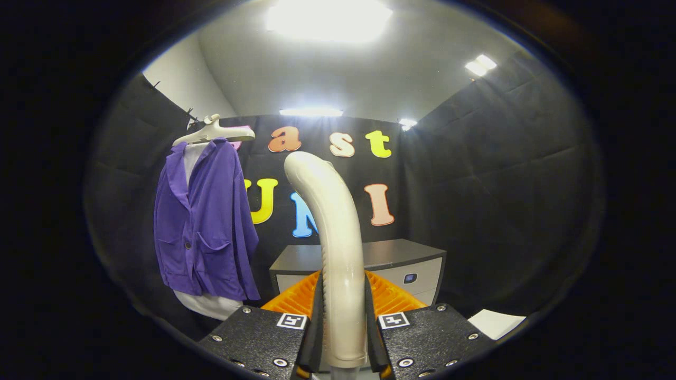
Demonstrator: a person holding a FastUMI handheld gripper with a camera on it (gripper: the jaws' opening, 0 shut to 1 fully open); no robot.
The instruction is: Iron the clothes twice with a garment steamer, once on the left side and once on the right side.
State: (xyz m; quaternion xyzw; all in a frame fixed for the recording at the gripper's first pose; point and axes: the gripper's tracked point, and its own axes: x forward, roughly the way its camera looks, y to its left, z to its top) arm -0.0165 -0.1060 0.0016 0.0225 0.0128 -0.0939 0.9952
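Note:
My gripper (343,327) is shut on the cream-white handle of the garment steamer (332,232). The handle rises between my fingers (315,322) and curves forward to the left at its top. A purple jacket (203,227) over a white garment hangs on a pale hanger (214,133) against the booth wall, beyond my fingers and to the left of the steamer. The steamer is well apart from the jacket. The steamer's head faces away, so its steam plate is hidden.
A grey cabinet (406,264) stands against the back wall behind the steamer. An orange ribbed object (391,298) lies just ahead of my fingers, in front of the cabinet. A white sheet (496,322) lies low to the right. Black cloth walls close in all sides.

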